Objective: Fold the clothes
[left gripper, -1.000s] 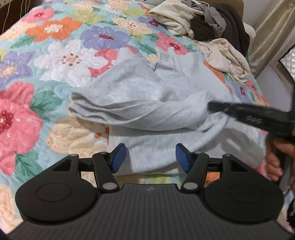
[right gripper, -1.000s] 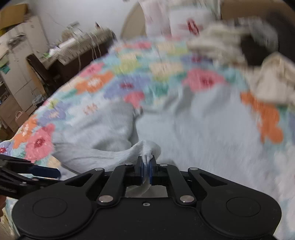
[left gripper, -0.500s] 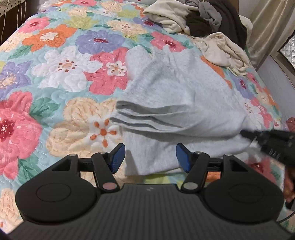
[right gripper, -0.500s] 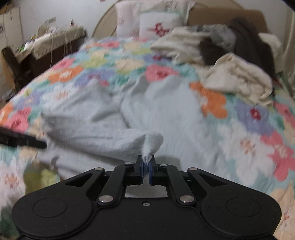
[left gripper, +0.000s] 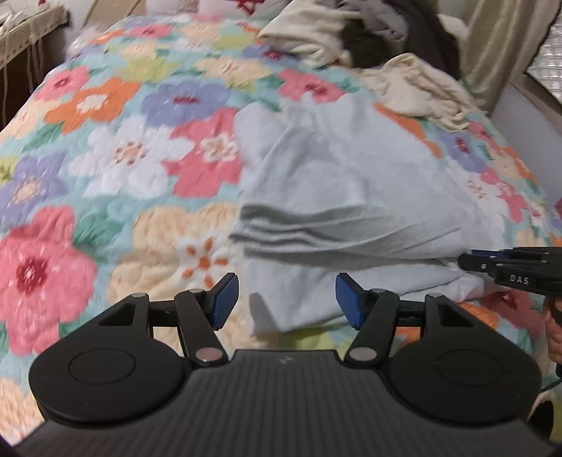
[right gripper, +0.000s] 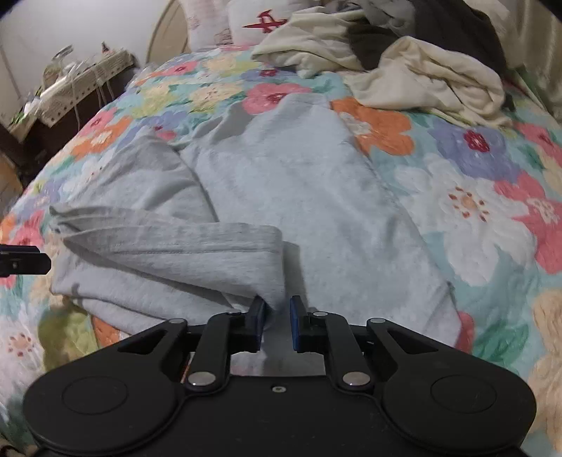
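A light grey garment (left gripper: 351, 197) lies on the floral quilt (left gripper: 105, 168), with one side folded over itself across the middle (right gripper: 168, 246). My left gripper (left gripper: 284, 298) hovers open just short of the garment's near edge, nothing between its blue pads (left gripper: 223, 298). My right gripper (right gripper: 277, 316) stands slightly open at the folded flap's corner; the cloth rests against the left pad (right gripper: 259, 316) and is not pinched. From the left wrist view the right gripper (left gripper: 472, 260) shows at the garment's right edge, with a hand behind it.
A heap of cream, grey and dark clothes (right gripper: 404, 59) sits at the head of the bed beside pillows (right gripper: 253, 24). A cluttered side table (right gripper: 80, 84) stands off the bed's left side. A curtain and wall (left gripper: 502, 52) border the right side.
My right gripper carried the grey flap across the garment to the right, then opened and let it go. The left gripper stayed open and shifted slightly.
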Tool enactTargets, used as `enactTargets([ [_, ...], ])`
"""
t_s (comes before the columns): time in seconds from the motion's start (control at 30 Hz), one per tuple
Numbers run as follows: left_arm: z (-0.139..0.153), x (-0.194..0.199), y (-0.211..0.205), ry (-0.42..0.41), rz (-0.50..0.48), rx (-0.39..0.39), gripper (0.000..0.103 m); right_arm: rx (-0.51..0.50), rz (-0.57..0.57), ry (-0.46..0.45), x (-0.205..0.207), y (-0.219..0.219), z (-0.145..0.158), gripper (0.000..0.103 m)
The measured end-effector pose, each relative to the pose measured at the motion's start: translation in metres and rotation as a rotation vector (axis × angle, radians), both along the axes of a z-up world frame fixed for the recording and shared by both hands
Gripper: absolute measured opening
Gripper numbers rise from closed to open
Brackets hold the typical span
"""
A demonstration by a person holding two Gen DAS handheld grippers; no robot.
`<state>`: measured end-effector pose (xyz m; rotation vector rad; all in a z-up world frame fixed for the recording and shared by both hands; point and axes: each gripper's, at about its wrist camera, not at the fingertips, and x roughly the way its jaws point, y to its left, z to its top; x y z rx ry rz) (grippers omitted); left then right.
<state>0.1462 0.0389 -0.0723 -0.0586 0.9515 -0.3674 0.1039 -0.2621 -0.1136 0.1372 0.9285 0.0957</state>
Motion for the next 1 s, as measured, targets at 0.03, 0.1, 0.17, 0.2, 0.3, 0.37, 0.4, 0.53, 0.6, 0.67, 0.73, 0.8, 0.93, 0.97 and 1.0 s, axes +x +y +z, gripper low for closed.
enactTargets([
  [0.03,0.001,0.001,0.001,-0.005,-0.002,-0.013,0.060,-0.012,0.001,-0.003,0.000,0.000,0.002,0.021],
  [0.1,0.004,0.002,0.003,-0.010,0.002,-0.047,0.060,-0.033,0.002,-0.006,-0.001,0.000,0.007,0.028],
  [0.17,0.006,0.003,0.009,-0.015,0.007,-0.089,0.060,-0.039,0.000,-0.009,-0.001,0.000,0.012,0.028],
  [0.2,0.006,0.004,0.011,-0.016,0.013,-0.095,0.060,-0.038,0.010,-0.025,-0.001,0.001,0.018,0.028],
  [0.3,0.005,0.007,0.016,-0.020,0.030,-0.114,0.060,-0.035,0.039,-0.073,-0.003,0.005,0.034,0.031],
  [0.37,0.004,0.009,0.020,-0.022,0.041,-0.126,0.060,0.016,0.052,-0.114,-0.003,0.006,0.046,0.035],
  [0.4,0.004,0.010,0.022,-0.023,0.047,-0.133,0.060,0.055,0.060,-0.134,-0.001,0.006,0.053,0.035],
  [0.53,0.003,0.014,0.029,-0.027,0.070,-0.158,0.060,0.083,0.199,-0.157,0.016,0.029,0.059,0.037],
  [0.6,0.002,0.016,0.033,-0.029,0.081,-0.171,0.060,0.020,0.288,-0.165,0.019,0.050,0.054,0.038],
  [0.67,-0.002,0.019,0.033,-0.020,0.079,-0.192,0.060,-0.044,0.377,-0.173,0.022,0.072,0.049,0.041],
  [0.73,-0.006,0.021,0.033,-0.013,0.072,-0.213,0.058,-0.095,0.464,-0.182,0.024,0.092,0.045,0.041],
  [0.8,-0.008,0.022,0.027,-0.023,0.057,-0.176,0.057,-0.106,0.544,-0.193,0.025,0.108,0.046,0.044],
  [0.93,-0.011,0.023,0.020,-0.046,0.013,-0.174,0.050,-0.220,0.651,-0.229,0.027,0.134,0.041,0.058],
  [0.97,-0.011,0.024,0.020,-0.053,0.009,-0.185,0.050,-0.243,0.664,-0.226,0.030,0.137,0.039,0.058],
  [1.0,-0.012,0.025,0.021,-0.060,0.005,-0.195,0.049,-0.267,0.678,-0.223,0.033,0.140,0.037,0.058],
])
